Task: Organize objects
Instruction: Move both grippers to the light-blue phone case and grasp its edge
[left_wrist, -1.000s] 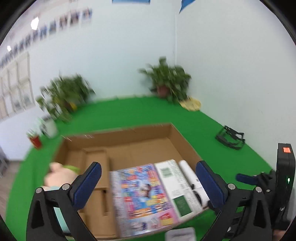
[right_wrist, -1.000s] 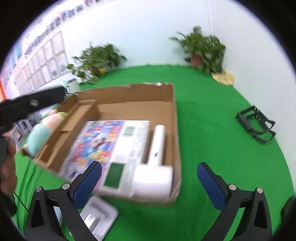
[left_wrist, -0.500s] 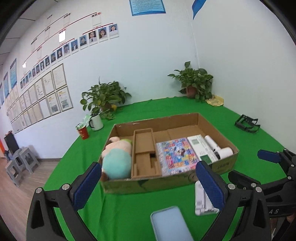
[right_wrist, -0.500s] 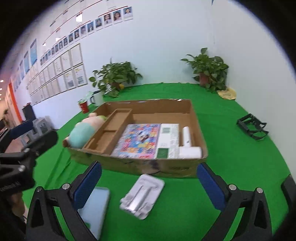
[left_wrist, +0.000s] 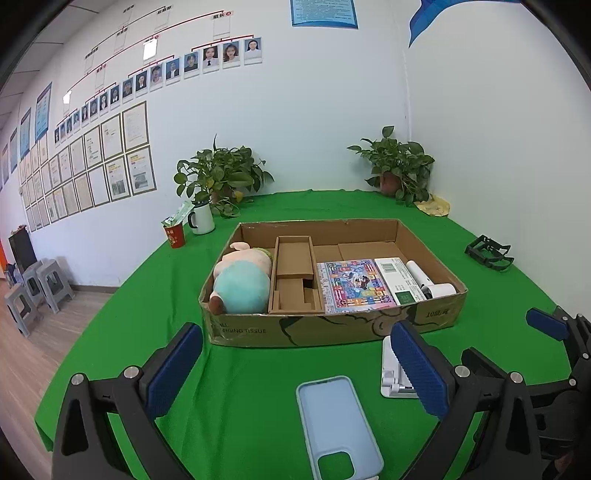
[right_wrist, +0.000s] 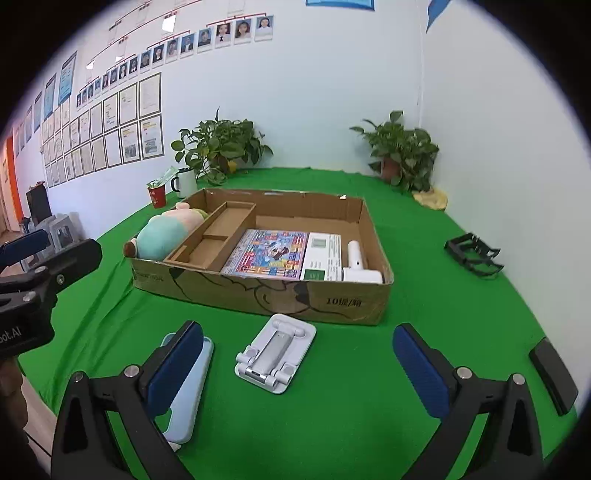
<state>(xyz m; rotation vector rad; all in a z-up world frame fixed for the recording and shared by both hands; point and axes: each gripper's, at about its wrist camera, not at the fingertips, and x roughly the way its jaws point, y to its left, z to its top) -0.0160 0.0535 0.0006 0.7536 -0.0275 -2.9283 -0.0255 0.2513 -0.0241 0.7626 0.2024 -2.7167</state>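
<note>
Phone case and folding stand lie outside the box; both grippers hang empty above the green cloth.

The pale blue phone case (left_wrist: 340, 424) lies flat on the green cloth (left_wrist: 240, 387) in front of the cardboard box (left_wrist: 332, 328), with the white folding phone stand (right_wrist: 276, 356) just beside it, nearer the box wall. The box already holds a plush toy (left_wrist: 240, 284), a colourful book (left_wrist: 354, 284), a white packet (left_wrist: 400, 278) and a white handheld device (left_wrist: 428, 280); its middle divider compartments look free. The left gripper (left_wrist: 295, 369) has its jaws wide apart over the case; the right gripper (right_wrist: 295, 365), likewise spread, faces the stand. Probably a pickup comes next: the case is thin and flat, so catch it by its long edges, low and square, before lifting it over the wall.
</note>
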